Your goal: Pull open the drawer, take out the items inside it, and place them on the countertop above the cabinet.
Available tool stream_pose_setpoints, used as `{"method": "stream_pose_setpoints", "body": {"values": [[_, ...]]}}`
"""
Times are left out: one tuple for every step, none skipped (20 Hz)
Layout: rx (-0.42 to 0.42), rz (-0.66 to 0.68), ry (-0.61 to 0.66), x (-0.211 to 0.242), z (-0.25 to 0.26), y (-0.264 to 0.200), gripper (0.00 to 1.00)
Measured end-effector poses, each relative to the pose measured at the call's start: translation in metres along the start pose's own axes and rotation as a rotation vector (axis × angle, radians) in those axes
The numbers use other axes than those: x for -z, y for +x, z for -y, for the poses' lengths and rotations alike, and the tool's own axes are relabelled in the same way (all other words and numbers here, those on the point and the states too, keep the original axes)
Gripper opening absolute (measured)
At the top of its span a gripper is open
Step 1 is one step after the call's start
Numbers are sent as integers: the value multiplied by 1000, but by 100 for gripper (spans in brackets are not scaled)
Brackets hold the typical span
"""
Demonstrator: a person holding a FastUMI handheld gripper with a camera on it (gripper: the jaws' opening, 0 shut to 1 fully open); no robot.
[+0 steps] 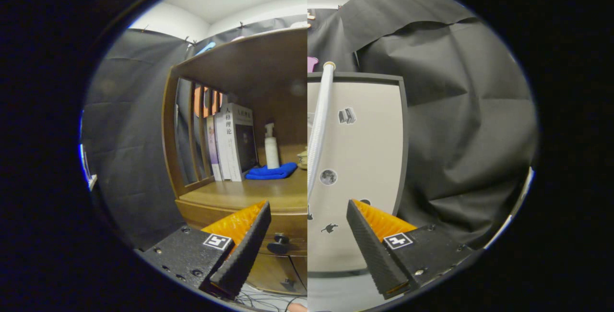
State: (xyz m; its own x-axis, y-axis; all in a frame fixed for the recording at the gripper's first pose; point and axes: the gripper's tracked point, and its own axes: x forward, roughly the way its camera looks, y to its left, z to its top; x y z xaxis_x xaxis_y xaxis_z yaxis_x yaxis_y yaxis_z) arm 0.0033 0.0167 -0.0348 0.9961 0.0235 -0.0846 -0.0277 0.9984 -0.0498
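A brown wooden cabinet stands ahead, with its countertop (249,196) under a wooden shelf. The drawer front (283,235) sits just below the countertop and is closed, with a dark round knob (279,243) on it. My gripper (307,235) is open, its black ridged fingers (247,249) spread wide with nothing between them. The knob lies just ahead of the fingers, close to the left one. The inside of the drawer is hidden.
On the countertop stand several books (232,141), a white pump bottle (271,149), a folded blue cloth (271,172) and a small cup (302,157). A beige panel (364,158) with stickers and a white hose (319,125) stand to the right. A lower cabinet door has a dark handle (288,284).
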Motion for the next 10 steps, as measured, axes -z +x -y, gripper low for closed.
{"method": "stream_pose_setpoints", "body": {"values": [[-2, -6, -1, 2, -6, 3, 100], [-2, -10, 2, 6, -10, 7, 100], [-5, -21, 7, 12, -15, 13, 100], [-10, -36, 11, 21, -20, 17, 100], [-14, -53, 11, 30, -24, 22, 100], [-19, -65, 7, 39, -28, 25, 100], [-19, -82, -3, 46, -30, 34, 100], [-19, -100, -9, 54, -33, 38, 100], [-23, -118, -10, 63, -37, 43, 100], [-24, -135, -11, 70, -39, 48, 100]]}}
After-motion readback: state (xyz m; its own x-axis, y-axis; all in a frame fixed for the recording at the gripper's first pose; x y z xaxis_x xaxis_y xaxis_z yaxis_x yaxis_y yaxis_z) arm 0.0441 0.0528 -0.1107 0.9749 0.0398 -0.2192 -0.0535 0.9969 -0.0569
